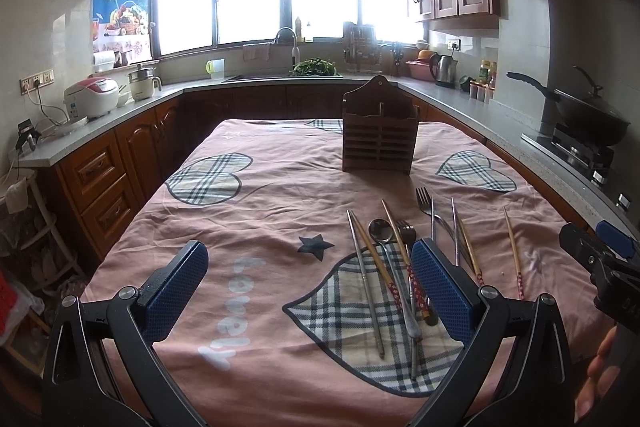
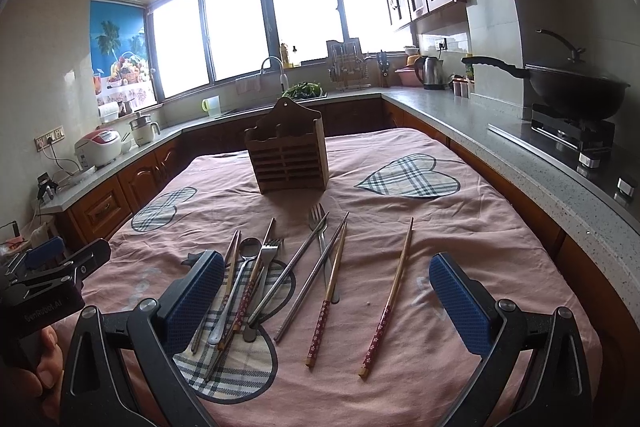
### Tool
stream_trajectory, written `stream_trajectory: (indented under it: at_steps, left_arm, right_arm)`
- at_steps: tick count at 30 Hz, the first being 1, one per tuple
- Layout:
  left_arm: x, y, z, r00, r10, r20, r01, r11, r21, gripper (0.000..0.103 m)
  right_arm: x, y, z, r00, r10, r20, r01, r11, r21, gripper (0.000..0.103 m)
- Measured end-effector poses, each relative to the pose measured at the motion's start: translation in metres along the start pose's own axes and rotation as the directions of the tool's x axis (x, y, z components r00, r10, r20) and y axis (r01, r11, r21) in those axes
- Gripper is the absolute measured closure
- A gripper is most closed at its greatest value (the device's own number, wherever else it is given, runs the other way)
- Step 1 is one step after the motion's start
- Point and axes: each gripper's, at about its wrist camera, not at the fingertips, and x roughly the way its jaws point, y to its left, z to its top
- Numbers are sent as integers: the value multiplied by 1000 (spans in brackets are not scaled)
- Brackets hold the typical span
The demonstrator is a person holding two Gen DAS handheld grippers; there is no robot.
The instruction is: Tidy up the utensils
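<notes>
Utensils: scattered flat on the worktop (image 2: 500, 227), nearer us than the wooden holder (image 2: 288, 159). Left gripper (image 1: 310, 287) and right gripper (image 2: 328, 303): jaws wide apart, empty. We should start with the lone outlying chopstick (image 2: 390, 301), pinching mid-shaft, then stand it upright in a compartment.

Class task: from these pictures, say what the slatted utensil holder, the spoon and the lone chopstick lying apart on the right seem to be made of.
Utensil holder: apparently wood, matte brown, slatted front.
Spoon: likely steel, its bowl shiny and reflective.
Lone chopstick: probably bamboo or wood, pale tan shaft, with a red flowered handle end.

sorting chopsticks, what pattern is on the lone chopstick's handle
Red with small white flowers, clearest in the right wrist view.
</notes>
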Motion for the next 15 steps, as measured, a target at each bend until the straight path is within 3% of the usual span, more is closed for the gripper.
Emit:
stream_trajectory:
  at_steps: [8, 15]
  left_arm:
    - [6, 3, 0, 1000, -8, -18, 8, 1000, -8, 0]
    - [34, 5, 4, 994, -49, -93, 46, 998, -37, 0]
  right_arm:
    - [3, -2, 2, 1000, 0, -9, 1, 1000, 5, 0]
    - [15, -15, 7, 999, -12, -38, 12, 1000, 15, 0]
